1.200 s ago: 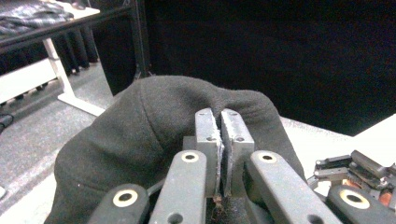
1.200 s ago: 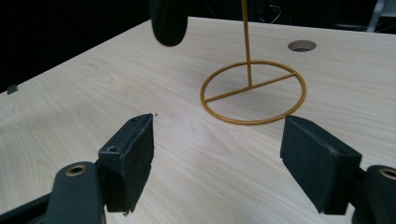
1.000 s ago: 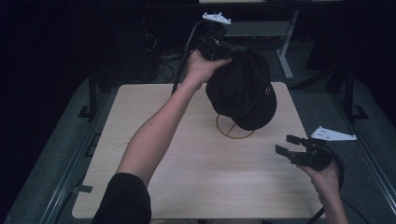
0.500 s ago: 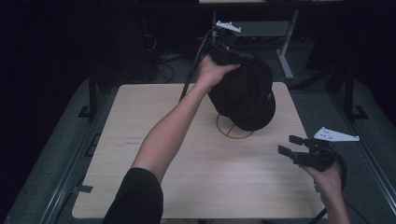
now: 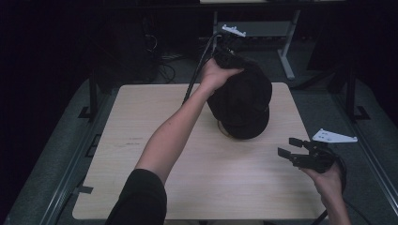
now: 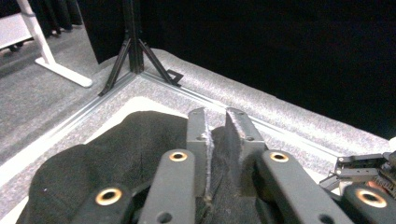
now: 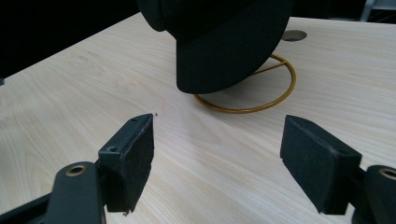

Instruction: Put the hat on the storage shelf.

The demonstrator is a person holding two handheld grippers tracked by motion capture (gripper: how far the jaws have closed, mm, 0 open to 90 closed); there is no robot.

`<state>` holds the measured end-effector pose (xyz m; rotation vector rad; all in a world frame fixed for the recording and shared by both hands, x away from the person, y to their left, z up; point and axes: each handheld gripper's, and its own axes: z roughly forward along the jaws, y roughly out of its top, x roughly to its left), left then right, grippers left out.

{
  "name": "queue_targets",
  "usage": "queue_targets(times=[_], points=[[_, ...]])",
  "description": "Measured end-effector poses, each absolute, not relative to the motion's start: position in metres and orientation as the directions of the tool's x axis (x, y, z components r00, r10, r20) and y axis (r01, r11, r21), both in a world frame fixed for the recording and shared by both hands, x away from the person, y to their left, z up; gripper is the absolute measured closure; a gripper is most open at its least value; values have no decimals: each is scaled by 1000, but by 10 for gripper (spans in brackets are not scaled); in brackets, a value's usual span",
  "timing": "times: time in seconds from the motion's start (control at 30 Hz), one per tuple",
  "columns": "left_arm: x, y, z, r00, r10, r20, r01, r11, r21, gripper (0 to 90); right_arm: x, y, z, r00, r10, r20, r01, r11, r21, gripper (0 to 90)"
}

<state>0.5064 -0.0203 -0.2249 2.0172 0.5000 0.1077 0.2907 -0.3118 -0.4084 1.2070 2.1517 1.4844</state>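
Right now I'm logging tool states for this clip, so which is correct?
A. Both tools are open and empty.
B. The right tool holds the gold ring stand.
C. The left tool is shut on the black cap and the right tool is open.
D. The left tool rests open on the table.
C: the left tool pinches the black cap fabric between its jaws, while the right tool stands wide open above the table.

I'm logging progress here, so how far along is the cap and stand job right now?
Done: the left tongs are shut on the black cap's fabric at its far side. In hand: the cap sits over the gold wire stand, brim hanging near the ring base; seated or lifting, I cannot tell. Left: releasing or carrying it. The right tongs wait open above the table.
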Motion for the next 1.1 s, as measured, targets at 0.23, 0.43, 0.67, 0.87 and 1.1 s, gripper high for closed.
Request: queue_targets(times=[0.23, 0.43, 0.67, 0.87, 1.1], points=[[498, -11, -225, 914, 394, -101, 277, -419, 865, 692, 290, -308, -412, -621, 749, 232, 487, 137, 862, 256], [487, 2, -228, 912, 404, -69, 260, -440, 860, 661, 288, -304, -414, -621, 753, 218, 481, 146, 864, 251], [474, 24, -232, 910, 404, -87, 269, -421, 866, 594, 289, -299, -418, -624, 748, 225, 485, 146, 862, 226], [465, 40, -238, 907, 411, -91, 277, -421, 864, 551, 289, -290, -419, -630, 751, 198, 485, 180, 856, 212], [453, 56, -249, 898, 430, -91, 285, -413, 865, 535, 288, -282, -420, -640, 748, 179, 472, 198, 859, 205]])
